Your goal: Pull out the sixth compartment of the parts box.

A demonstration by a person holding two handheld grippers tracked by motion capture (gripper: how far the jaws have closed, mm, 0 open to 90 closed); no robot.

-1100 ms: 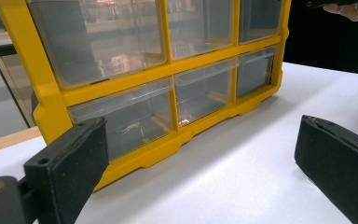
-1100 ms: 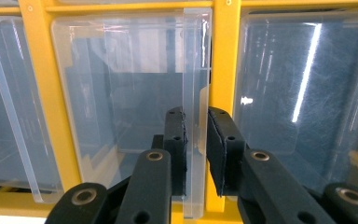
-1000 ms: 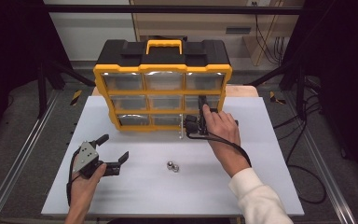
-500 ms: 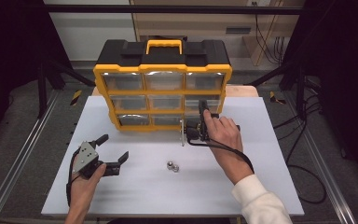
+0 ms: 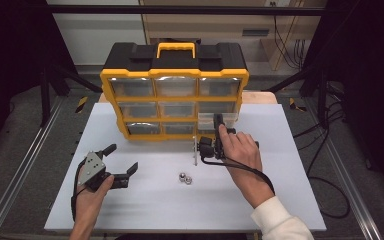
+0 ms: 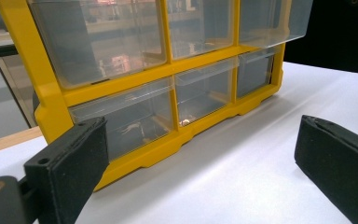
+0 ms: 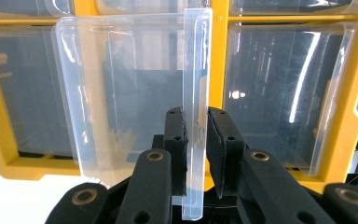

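Drawer (image 7: 135, 93): pinched by its front lip in right gripper (image 7: 196, 135) — for pulling from cabinet (image 5: 175, 80).
Left gripper (image 5: 122, 167): jaws apart, empty.

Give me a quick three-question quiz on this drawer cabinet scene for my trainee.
1. True or false: the left gripper is shut.
2. What is the right gripper clamped on? A) a screwdriver B) the front lip of a clear drawer C) a cup
3. How many small metal pieces lie on the table between the two hands?

Key: 1 false, its jaws stand wide apart with nothing between them; 2 B; 3 two.
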